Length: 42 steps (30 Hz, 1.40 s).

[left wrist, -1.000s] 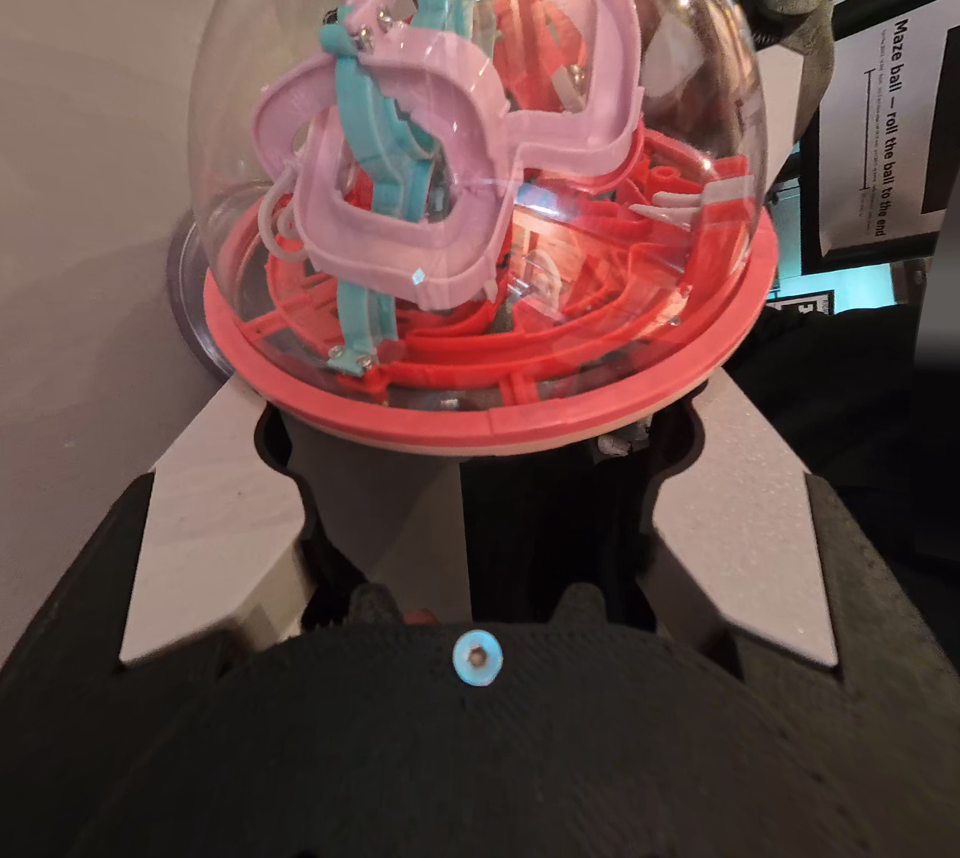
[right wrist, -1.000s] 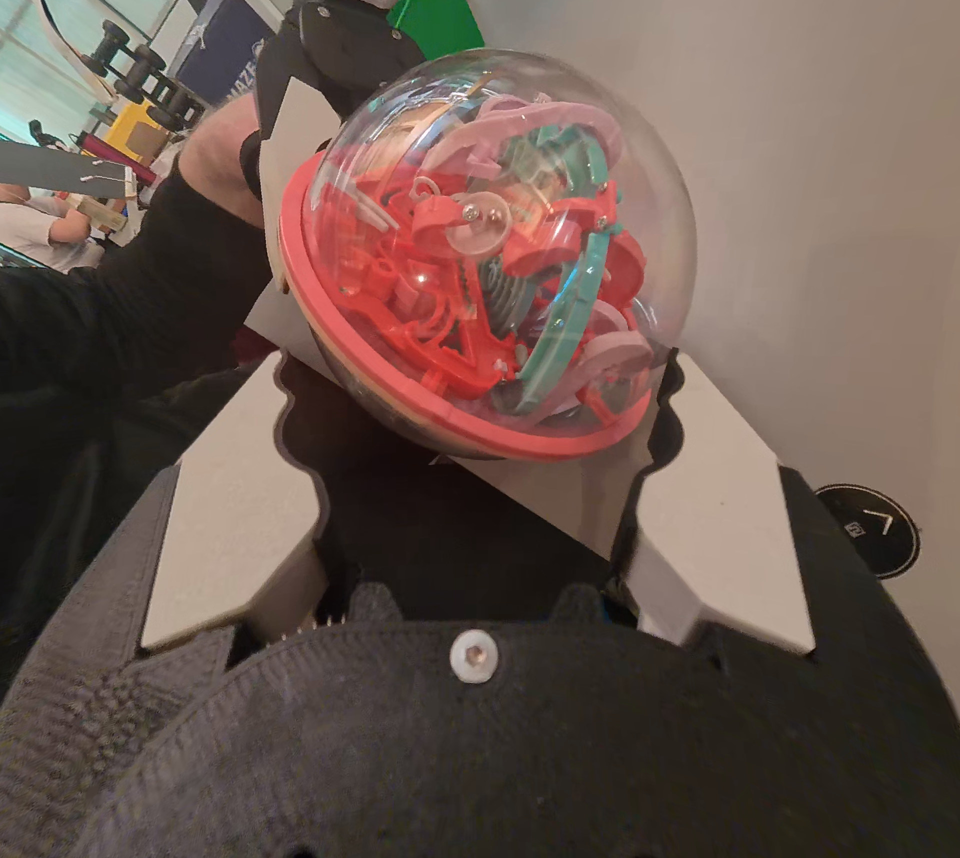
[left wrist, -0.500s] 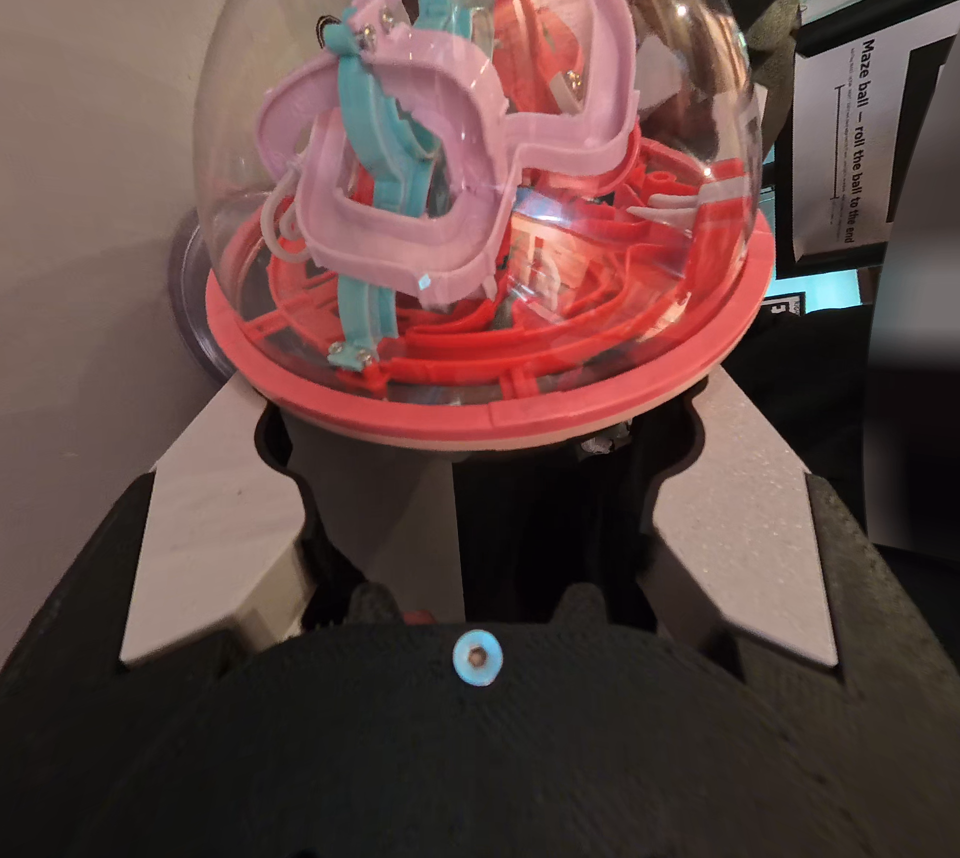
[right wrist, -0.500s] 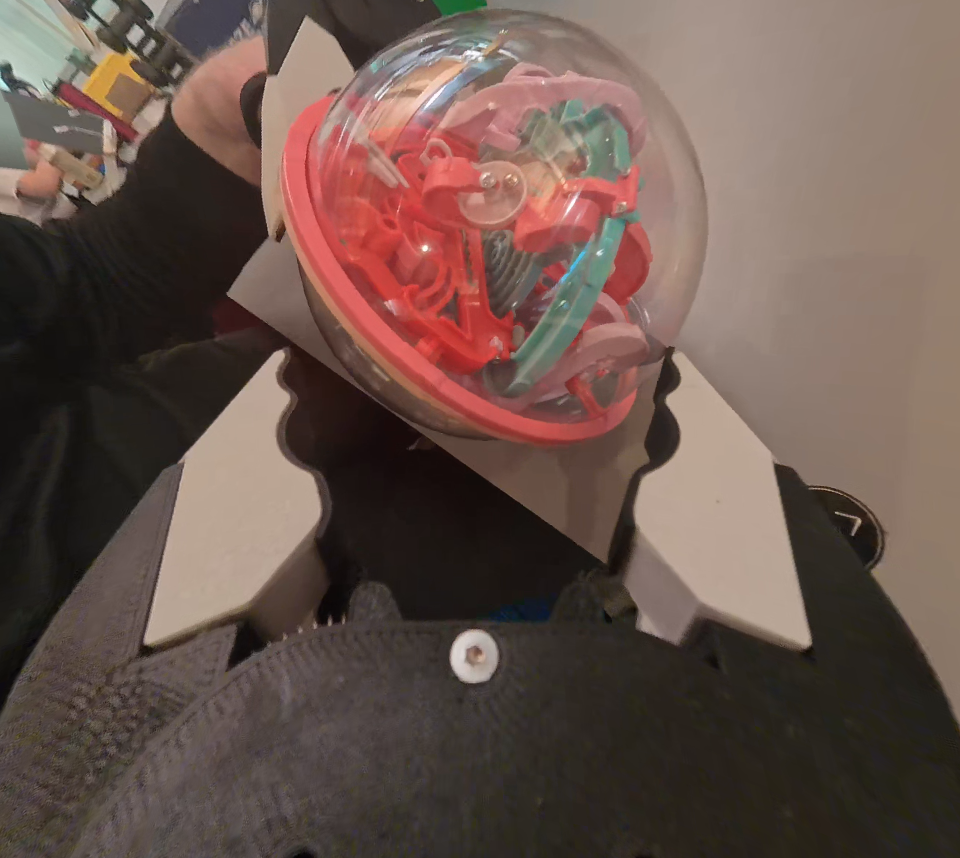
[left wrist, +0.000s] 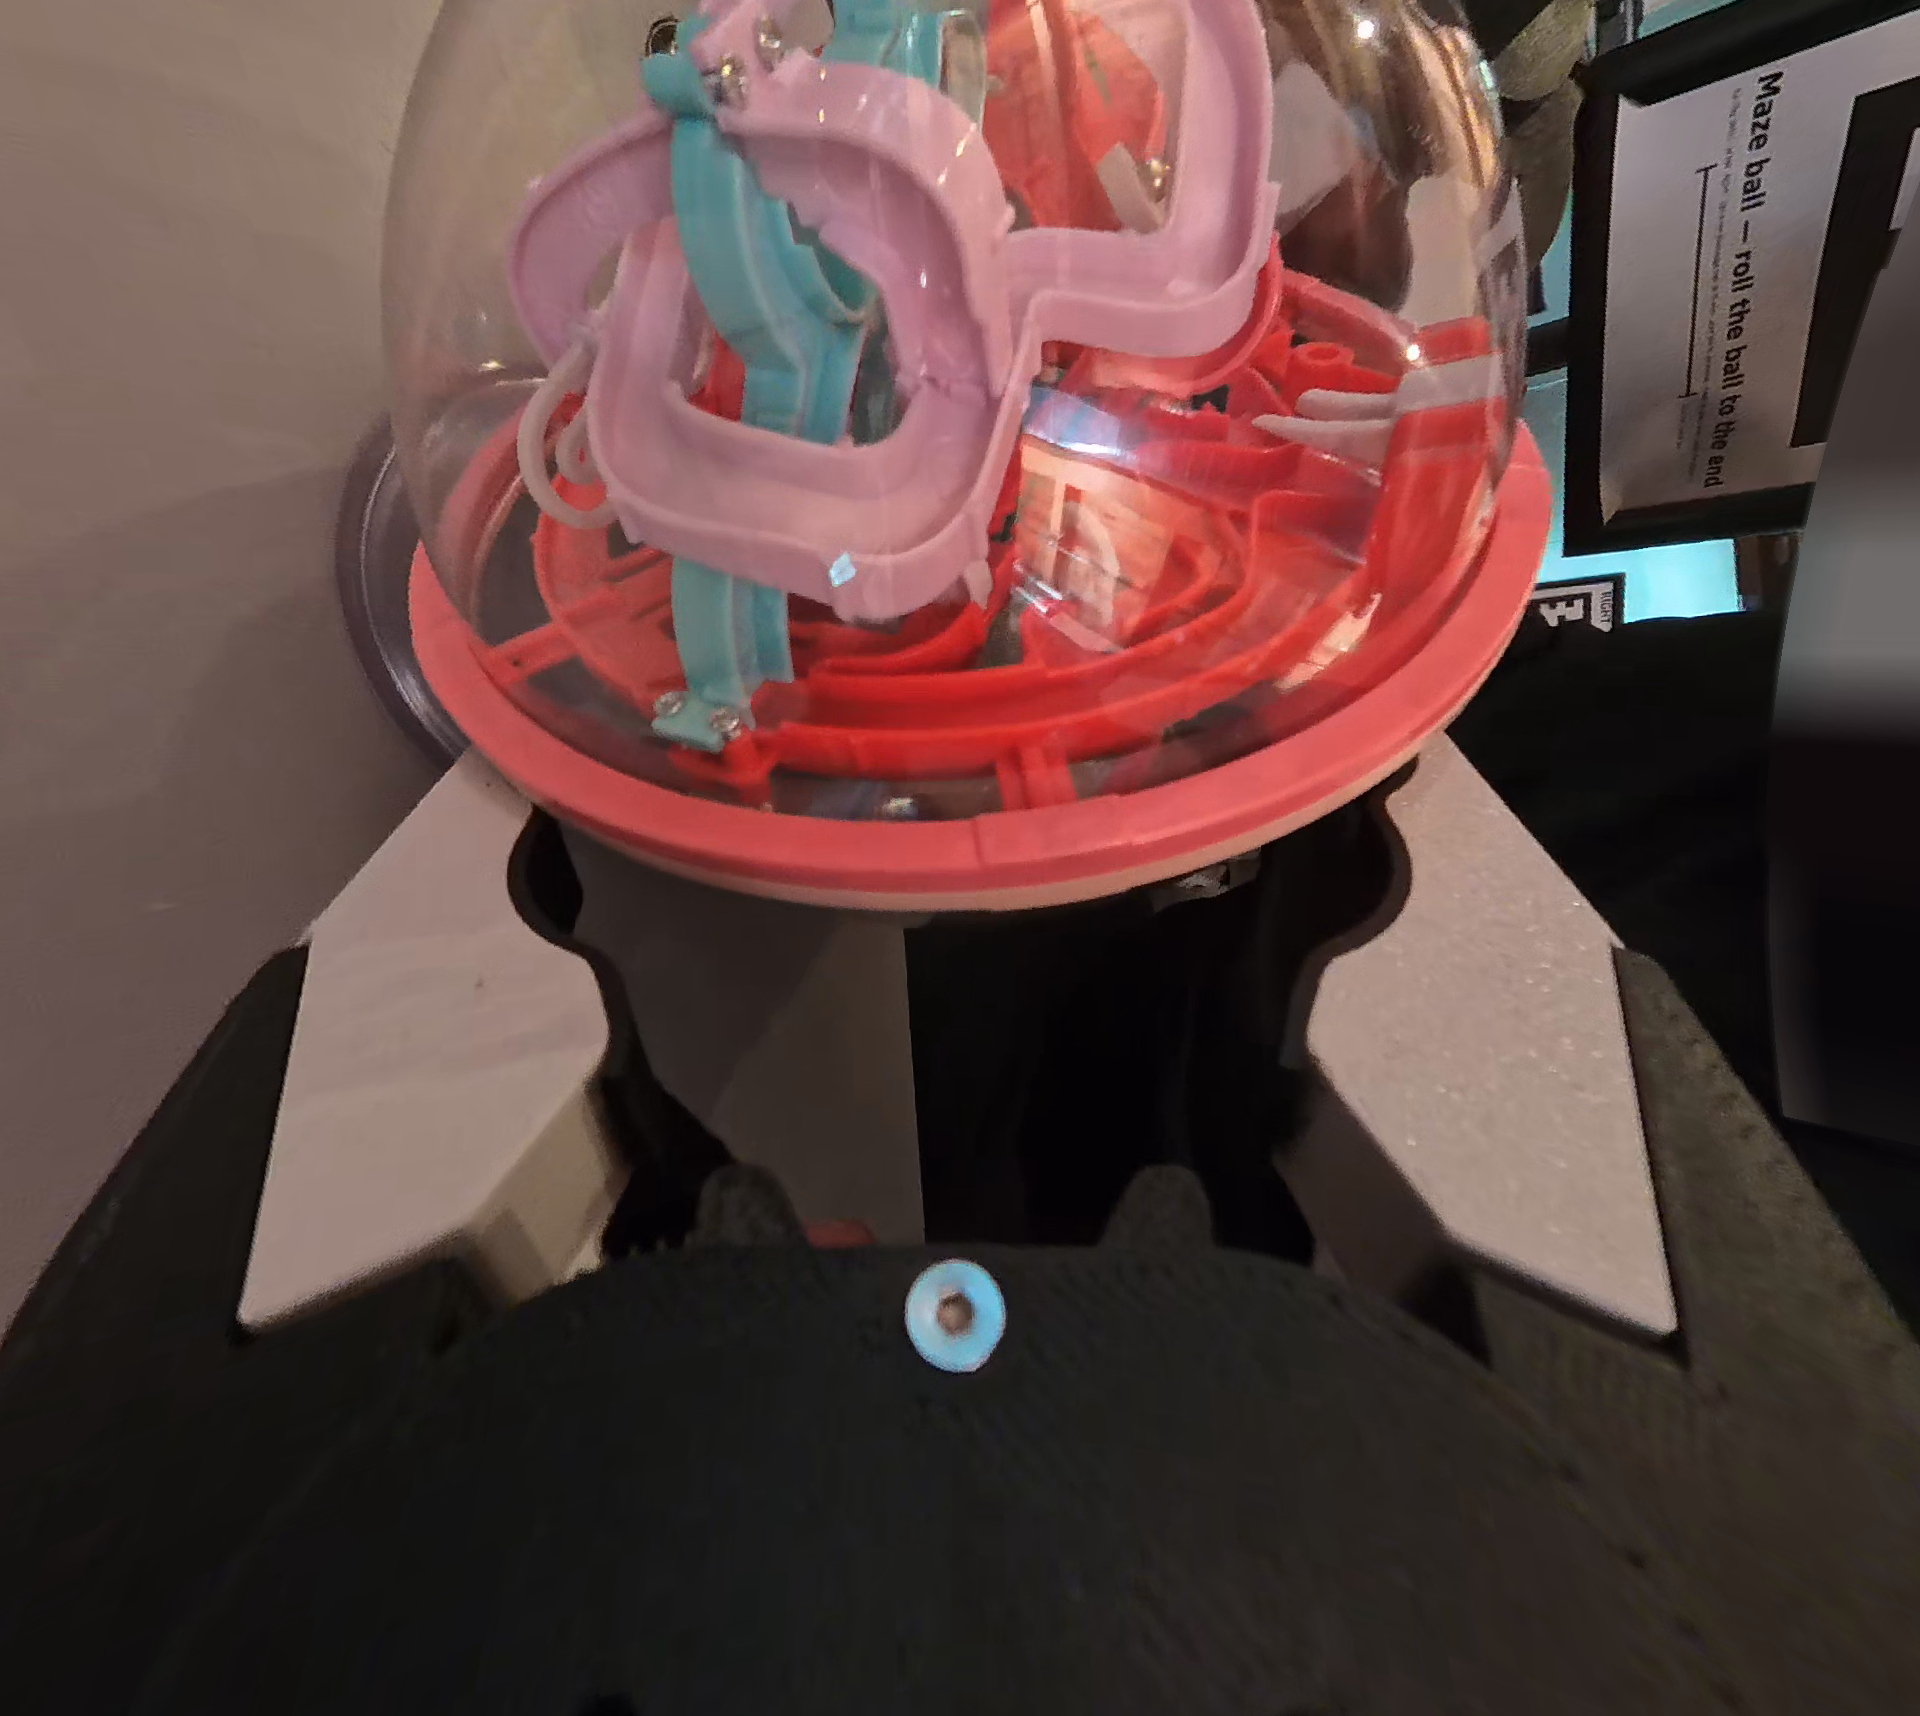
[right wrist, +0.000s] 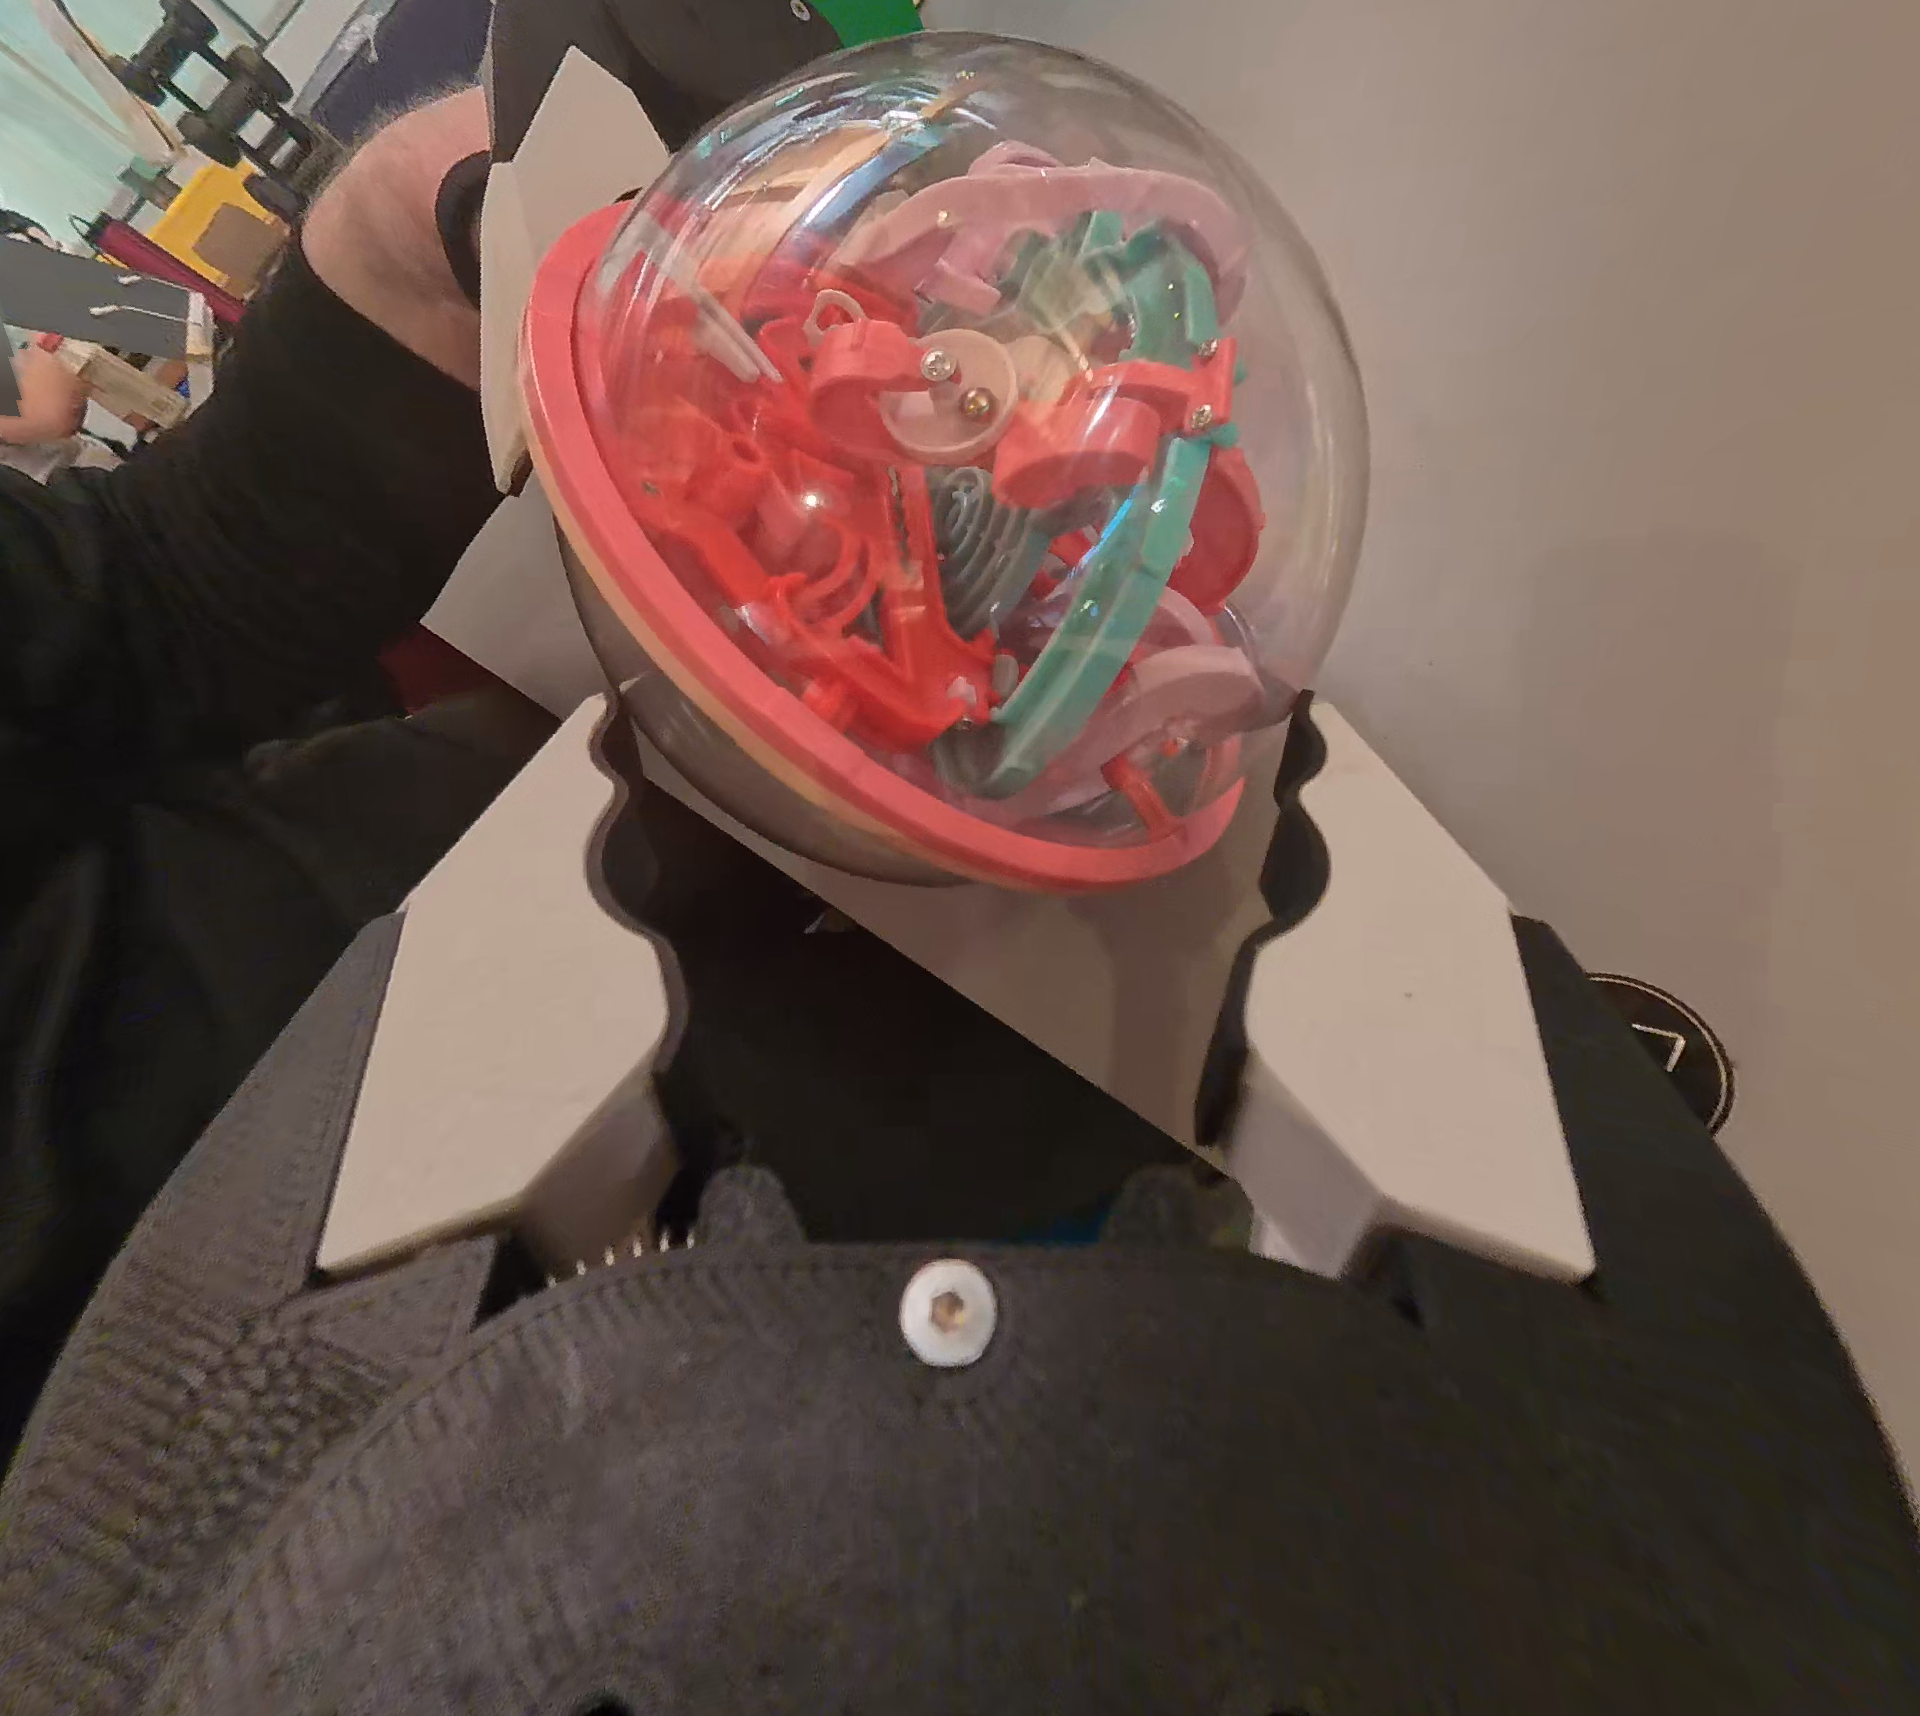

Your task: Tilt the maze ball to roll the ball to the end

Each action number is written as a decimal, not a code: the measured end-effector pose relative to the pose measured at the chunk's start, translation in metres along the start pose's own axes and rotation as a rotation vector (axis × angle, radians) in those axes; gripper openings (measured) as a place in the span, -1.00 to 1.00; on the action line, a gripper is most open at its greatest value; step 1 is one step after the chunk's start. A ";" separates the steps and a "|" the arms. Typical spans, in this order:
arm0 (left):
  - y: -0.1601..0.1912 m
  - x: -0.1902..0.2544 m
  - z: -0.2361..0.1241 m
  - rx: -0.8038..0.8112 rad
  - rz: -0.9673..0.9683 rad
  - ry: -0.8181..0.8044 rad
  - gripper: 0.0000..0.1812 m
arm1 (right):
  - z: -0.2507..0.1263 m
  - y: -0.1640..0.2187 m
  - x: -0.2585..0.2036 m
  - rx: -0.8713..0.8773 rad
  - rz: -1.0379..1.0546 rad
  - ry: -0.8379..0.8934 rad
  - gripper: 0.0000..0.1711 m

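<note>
Maze ball held off the table, left gripper and right gripper both clamped on its clear shell, red rim tilted left

Clear maze ball, pink, teal, red tracks, coral rim.
</note>
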<state>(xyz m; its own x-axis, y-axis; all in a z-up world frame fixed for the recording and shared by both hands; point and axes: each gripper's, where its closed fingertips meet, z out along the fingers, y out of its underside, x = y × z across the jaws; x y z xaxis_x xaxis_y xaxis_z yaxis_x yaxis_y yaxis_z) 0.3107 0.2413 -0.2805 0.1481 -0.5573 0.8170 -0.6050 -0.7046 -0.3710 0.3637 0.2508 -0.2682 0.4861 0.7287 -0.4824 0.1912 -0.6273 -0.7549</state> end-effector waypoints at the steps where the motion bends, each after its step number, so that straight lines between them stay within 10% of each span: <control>1: 0.000 0.000 0.000 -0.003 0.000 -0.004 0.62 | 0.000 0.000 0.000 0.003 0.002 -0.002 0.40; 42: -0.012 -0.002 -0.014 0.017 -0.007 0.069 0.63 | 0.008 0.009 -0.012 0.053 0.035 0.071 0.40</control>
<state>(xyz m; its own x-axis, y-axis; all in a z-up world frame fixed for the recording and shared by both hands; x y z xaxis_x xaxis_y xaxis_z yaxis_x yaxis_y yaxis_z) 0.3069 0.2574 -0.2712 0.0973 -0.5214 0.8477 -0.5908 -0.7158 -0.3724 0.3525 0.2387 -0.2728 0.5511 0.6842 -0.4777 0.1288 -0.6354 -0.7614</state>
